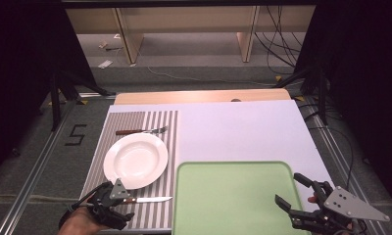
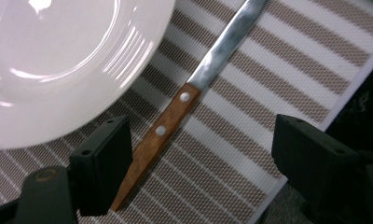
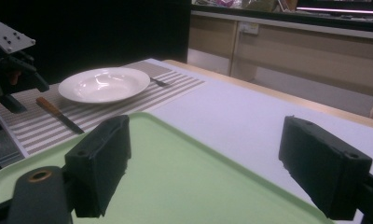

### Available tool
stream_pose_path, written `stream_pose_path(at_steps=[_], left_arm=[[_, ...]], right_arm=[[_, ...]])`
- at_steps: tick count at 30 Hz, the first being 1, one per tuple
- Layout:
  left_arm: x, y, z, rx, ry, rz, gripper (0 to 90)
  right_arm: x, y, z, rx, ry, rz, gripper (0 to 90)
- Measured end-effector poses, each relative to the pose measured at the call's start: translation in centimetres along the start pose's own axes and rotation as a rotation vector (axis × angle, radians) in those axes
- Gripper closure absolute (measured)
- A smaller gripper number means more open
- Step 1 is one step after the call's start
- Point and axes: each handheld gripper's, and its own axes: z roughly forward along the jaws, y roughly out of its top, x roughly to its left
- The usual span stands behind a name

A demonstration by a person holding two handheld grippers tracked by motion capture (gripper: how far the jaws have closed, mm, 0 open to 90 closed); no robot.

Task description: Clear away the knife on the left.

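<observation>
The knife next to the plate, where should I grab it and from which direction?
Grab the knife by its wooden handle, coming straight down from above. It lies flat on the striped placemat, handle end toward the left tongs, which are open on either side of it. Close across the handle's narrow width, clear of the plate.

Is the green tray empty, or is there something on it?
Empty. The green tray shows only bare surface in the high view; the plate and knife lie on the striped mat.

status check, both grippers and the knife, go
Left hand-held gripper open, jaws straddling the knife handle, not closed. Right hand-held gripper open over the green tray, holding nothing. Plate close beside the knife.
</observation>
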Motion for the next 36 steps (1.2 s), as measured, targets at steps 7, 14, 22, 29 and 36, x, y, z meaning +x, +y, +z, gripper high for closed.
stream_pose_path(at_steps=[7,14,22,29,36], left_arm=[[1.6,-0.5,0.4,0.038,-0.030,-0.058,21.6],[2.5,-0.4,1.4,0.073,-0.041,-0.075,23.9],[2.8,0.4,2.3,0.100,-0.077,-0.058,30.0],[2.8,1.0,2.9,0.111,-0.110,-0.038,35.6],[2.8,1.5,3.2,0.137,-0.136,-0.032,45.1]], right_arm=[[0.0,0.0,0.1,-0.001,0.004,0.000,17.8],[0.0,0.0,0.1,-0.001,0.007,0.004,17.8],[0.0,-0.1,0.1,0.002,0.008,0.003,17.8],[0.1,-0.1,0.2,0.006,0.012,0.002,17.8],[0.0,-0.1,0.2,0.008,0.013,0.003,17.8]])
